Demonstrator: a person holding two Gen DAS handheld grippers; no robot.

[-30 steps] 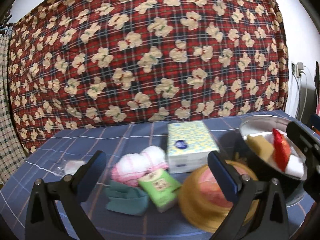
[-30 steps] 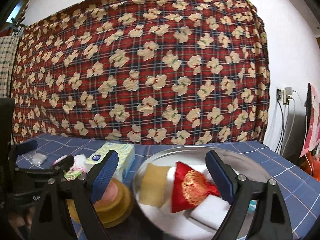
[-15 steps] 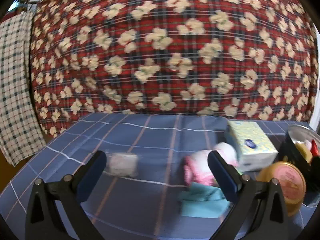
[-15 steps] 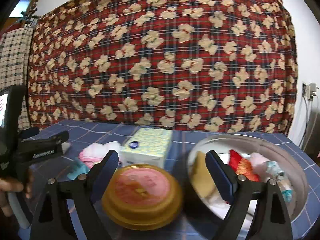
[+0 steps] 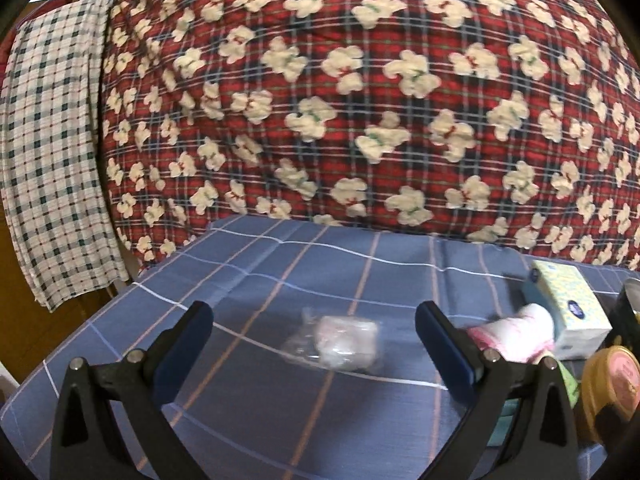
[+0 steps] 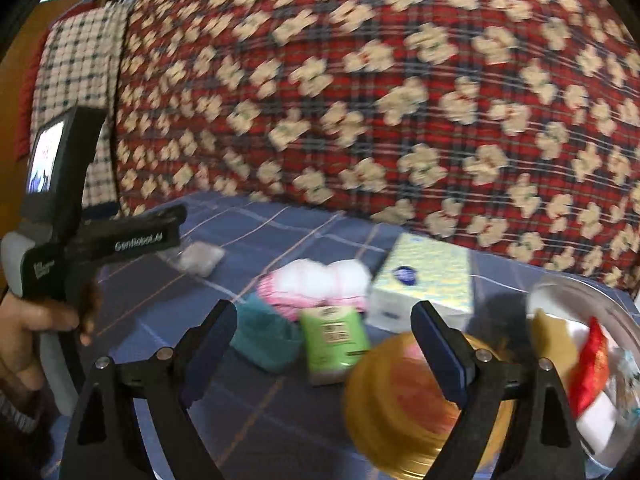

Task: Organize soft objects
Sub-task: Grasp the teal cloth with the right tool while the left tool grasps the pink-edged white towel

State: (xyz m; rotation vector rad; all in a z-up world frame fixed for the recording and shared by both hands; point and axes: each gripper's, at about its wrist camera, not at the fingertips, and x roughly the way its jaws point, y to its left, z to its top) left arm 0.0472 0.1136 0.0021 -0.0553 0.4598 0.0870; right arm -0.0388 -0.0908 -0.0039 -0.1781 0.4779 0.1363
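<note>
A small soft white item in a clear plastic bag lies on the blue checked cloth, straight ahead of my open left gripper, a little beyond its empty fingers. The same bag shows in the right wrist view beside the left gripper body. My right gripper stands open and empty above a green tissue pack, a teal cloth and a pink-and-white towel roll. A metal basin at the right holds a red pouch, a yellow sponge and white items.
A yellow-patterned tissue box stands behind the pile and a round yellow container with a pink lid lies in front. A red plaid blanket hangs behind the table; a checked cloth hangs at the left. A hand holds the left gripper.
My left gripper swung left, from the pile of soft items to face the bagged white item. My right gripper also swung left, from the basin to over the green pack and teal cloth.
</note>
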